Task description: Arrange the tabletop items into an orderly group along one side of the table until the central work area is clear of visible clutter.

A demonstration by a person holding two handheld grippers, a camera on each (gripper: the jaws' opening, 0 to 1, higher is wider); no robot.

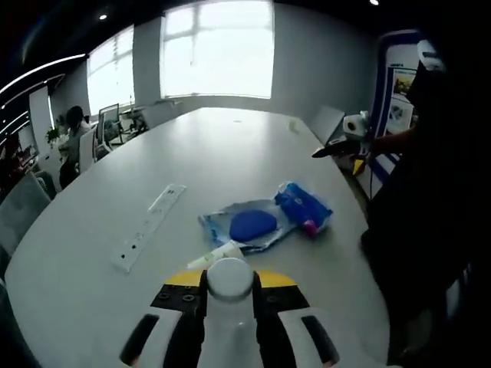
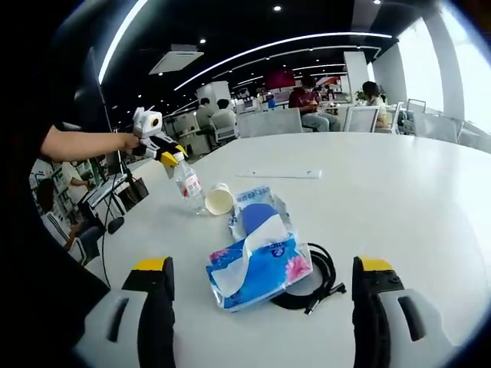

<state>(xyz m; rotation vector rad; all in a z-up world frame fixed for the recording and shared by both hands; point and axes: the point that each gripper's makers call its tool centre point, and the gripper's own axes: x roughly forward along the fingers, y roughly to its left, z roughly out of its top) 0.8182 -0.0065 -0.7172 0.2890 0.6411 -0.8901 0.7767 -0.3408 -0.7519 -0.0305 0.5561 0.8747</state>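
My left gripper is shut on a clear water bottle, whose cap points at the camera. Beyond it on the grey table lie a blue item in a clear bag and a blue tissue pack. My right gripper stands open over the table with the tissue pack in front of its jaws. Beside the pack lies a coiled black cable. Farther off are the bagged blue item, a paper cup on its side, and the bottle held by the left gripper.
A long white strip lies left of the bag, also seen as the white strip farther back. The right gripper hovers at the table's right edge. Chairs and seated people ring the far side.
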